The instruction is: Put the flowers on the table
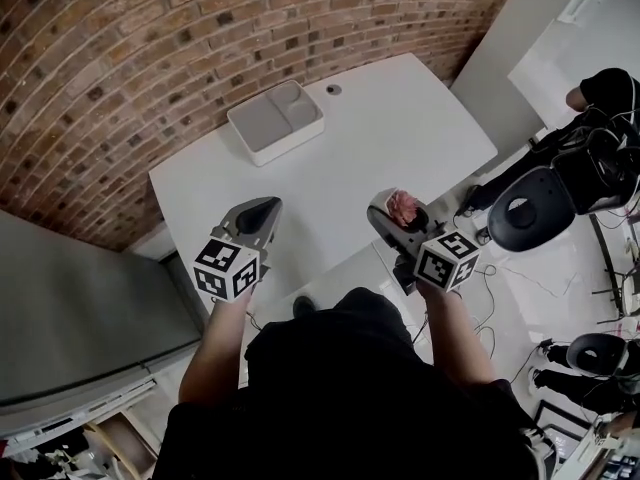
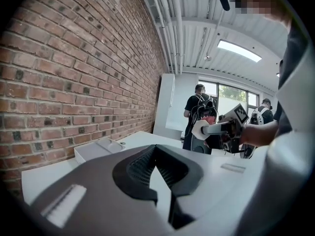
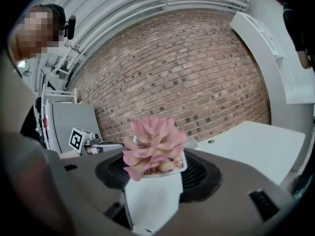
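A pink succulent flower (image 3: 153, 144) sits in a small white pot (image 3: 150, 198), and my right gripper (image 3: 155, 178) is shut on that pot. In the head view the flower (image 1: 404, 206) and right gripper (image 1: 400, 216) hang over the near right edge of the white table (image 1: 400, 128). My left gripper (image 1: 262, 213) hovers over the table's near left part, jaws shut and holding nothing. Seen from the left gripper view, its jaws (image 2: 158, 178) form a narrow V, and the right gripper (image 2: 221, 128) holds the pot (image 2: 201, 130) off to the right.
A white two-compartment tray (image 1: 275, 120) lies at the table's far side by the brick wall (image 1: 120, 58). A grey cabinet (image 1: 70, 308) stands left. Black chairs (image 1: 530, 208), cables and people stand on the right.
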The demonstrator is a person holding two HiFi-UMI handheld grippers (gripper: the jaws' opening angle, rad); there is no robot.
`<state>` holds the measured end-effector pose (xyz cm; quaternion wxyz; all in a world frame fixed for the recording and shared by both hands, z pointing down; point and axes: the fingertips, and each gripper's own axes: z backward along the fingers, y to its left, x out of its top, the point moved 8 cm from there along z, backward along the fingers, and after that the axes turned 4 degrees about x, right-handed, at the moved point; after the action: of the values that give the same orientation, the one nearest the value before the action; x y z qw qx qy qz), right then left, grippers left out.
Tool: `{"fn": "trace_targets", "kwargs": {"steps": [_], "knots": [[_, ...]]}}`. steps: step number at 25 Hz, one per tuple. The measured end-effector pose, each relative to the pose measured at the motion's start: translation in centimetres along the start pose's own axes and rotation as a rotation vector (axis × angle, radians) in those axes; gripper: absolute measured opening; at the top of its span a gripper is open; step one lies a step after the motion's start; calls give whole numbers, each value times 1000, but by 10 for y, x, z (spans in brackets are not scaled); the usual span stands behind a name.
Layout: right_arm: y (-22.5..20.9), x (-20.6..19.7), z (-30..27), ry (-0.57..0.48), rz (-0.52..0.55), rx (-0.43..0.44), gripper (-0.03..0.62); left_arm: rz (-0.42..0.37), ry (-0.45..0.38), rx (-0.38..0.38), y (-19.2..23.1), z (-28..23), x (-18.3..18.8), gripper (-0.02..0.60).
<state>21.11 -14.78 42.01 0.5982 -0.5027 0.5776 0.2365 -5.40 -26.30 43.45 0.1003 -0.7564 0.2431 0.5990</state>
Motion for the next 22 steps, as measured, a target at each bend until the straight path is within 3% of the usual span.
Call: {"fn": "trace_targets", "kwargs": {"steps": [7, 22], "knots": [[-16, -5, -45, 93, 8, 23, 250, 22, 11, 11, 26, -12, -4, 9], [-129, -19, -140, 357, 52, 128, 250, 104, 59, 118, 55, -93, -1, 9]]}}
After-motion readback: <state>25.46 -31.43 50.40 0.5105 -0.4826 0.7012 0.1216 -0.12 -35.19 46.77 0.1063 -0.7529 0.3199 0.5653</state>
